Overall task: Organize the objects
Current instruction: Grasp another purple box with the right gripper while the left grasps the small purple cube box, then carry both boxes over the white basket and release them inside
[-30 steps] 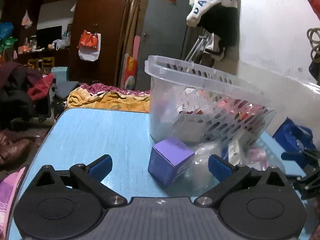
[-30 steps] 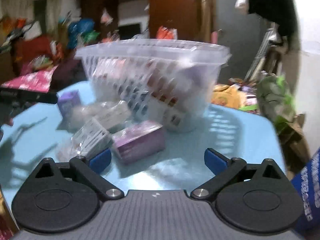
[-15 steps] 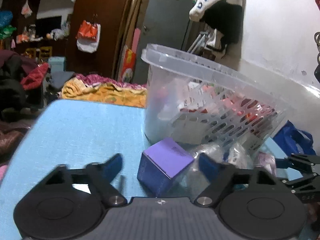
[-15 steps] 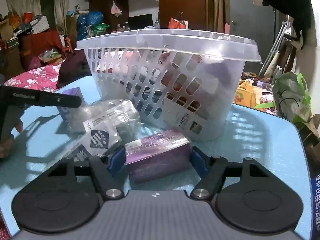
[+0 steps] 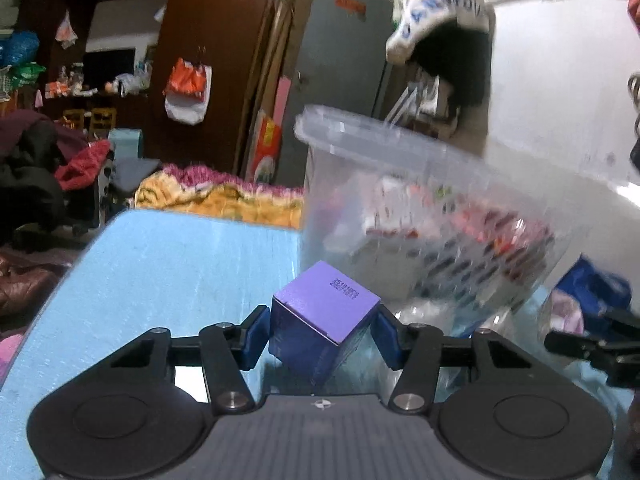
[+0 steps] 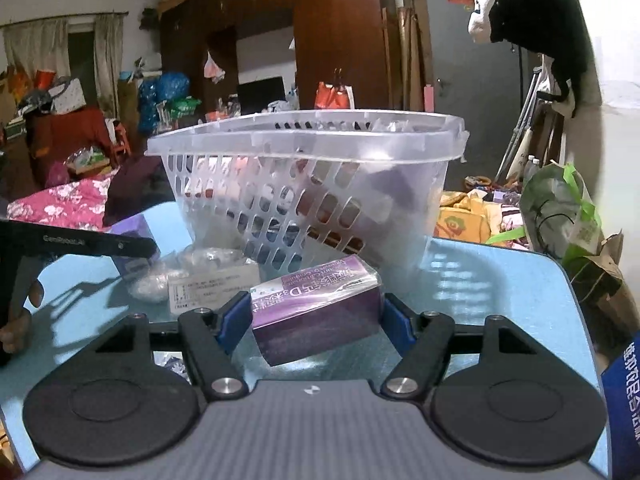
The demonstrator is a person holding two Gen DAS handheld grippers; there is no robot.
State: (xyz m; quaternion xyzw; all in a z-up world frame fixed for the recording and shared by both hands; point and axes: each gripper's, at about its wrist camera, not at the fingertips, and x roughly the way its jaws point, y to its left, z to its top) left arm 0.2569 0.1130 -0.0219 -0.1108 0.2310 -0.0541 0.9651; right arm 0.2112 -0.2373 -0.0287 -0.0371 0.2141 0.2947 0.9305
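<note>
your left claw [image 5: 320, 334] is closing on the purple cube [image 5: 325, 322]: both blue pads touch its sides, and the cube sits tilted, one corner toward you, seemingly lifted a little off the desk [image 5: 168, 264]. your right claw [image 6: 316, 320] is clenched on the purple box [image 6: 318, 308], pads pressing on both ends, the box slightly askew between them.

just beyond the box, to the left, lie a clear bag [image 6: 200, 264] and a labelled packet [image 6: 212, 286] on the desk. behind them stands the basket [image 6: 304, 148], clear plastic with slotted walls, already holding several packages whose kinds you cannot make out through the walls. in the left view the basket is blurred and stands just right of and behind the cube.

as for progress, it looks partly done: the basket is part filled, two items are in your claws but not yet over the rim, and at least the bag and packet are left on the desk. both loads probably need lifting above the rim next.
</note>
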